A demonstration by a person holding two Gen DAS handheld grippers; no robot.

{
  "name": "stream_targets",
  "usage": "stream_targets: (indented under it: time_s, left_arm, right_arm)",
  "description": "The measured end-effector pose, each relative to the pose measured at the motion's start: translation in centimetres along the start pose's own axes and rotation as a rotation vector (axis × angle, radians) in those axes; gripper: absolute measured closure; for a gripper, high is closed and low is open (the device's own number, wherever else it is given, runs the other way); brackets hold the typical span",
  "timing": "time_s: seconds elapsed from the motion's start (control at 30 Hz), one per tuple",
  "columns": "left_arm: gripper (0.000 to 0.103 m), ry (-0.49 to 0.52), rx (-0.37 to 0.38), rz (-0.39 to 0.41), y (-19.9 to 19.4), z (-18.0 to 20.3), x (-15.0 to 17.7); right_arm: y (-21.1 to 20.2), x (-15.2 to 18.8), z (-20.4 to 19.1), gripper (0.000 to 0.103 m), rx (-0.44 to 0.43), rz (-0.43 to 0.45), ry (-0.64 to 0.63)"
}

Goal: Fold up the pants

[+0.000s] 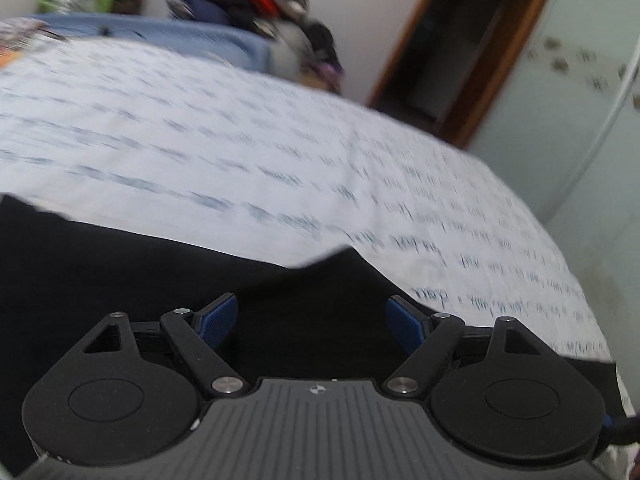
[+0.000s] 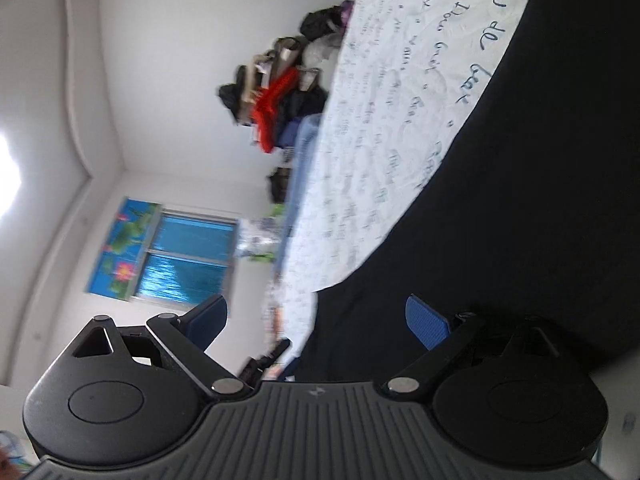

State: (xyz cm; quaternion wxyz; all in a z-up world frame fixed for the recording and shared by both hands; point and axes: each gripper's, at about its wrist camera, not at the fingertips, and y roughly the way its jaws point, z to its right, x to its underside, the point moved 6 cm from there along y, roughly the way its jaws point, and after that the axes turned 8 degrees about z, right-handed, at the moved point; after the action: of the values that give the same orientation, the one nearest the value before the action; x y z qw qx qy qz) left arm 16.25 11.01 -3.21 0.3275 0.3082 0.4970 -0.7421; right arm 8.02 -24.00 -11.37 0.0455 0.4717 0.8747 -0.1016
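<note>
Black pants (image 1: 120, 272) flat on a script-printed bedsheet (image 1: 240, 140).
Long axis indeterminable, edges cropped. Left gripper (image 1: 312, 320) and right gripper (image 2: 316, 324): jaws spread, holding nothing.

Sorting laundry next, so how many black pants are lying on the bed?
1: the black pants lie along the near edge of the bed sheet, just ahead of both open grippers. More may be out of view.

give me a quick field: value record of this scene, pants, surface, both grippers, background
pants: black pants lying on the bed
surface: white bedsheet with blue handwriting print
left gripper: left gripper open, above the pants, nothing between the fingers
right gripper: right gripper open, rolled sideways, at the pants' edge, holding nothing
background: clothes pile beyond the bed, window on far wall
</note>
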Motion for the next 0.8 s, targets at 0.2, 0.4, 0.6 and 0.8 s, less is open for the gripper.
stream_targets:
  time_s: [0.2, 0.4, 0.6, 0.8]
  left_arm:
    - [0.005, 0.078, -0.075, -0.015, 4.6, -0.6, 1.8]
    - [0.000, 0.187, -0.115, -0.002, 6.6, 0.2, 2.0]
    - [0.002, 0.115, -0.063, 0.044, 5.8, -0.7, 1.6]
    - [0.003, -0.031, -0.073, 0.212, -0.4, -0.7, -0.1]
  right_arm:
    - [0.8, -0.4, 1.7, 0.007, 0.038, -0.011, 0.013]
    - [0.8, -0.1, 1.7, 0.007, 0.046, -0.014, -0.020]
    - [-3.0, 0.4, 0.5, 0.007, 0.014, 0.090, -0.014]
    - [-14.2, -1.2, 1.9, 0.006, 0.140, 0.380, -0.018]
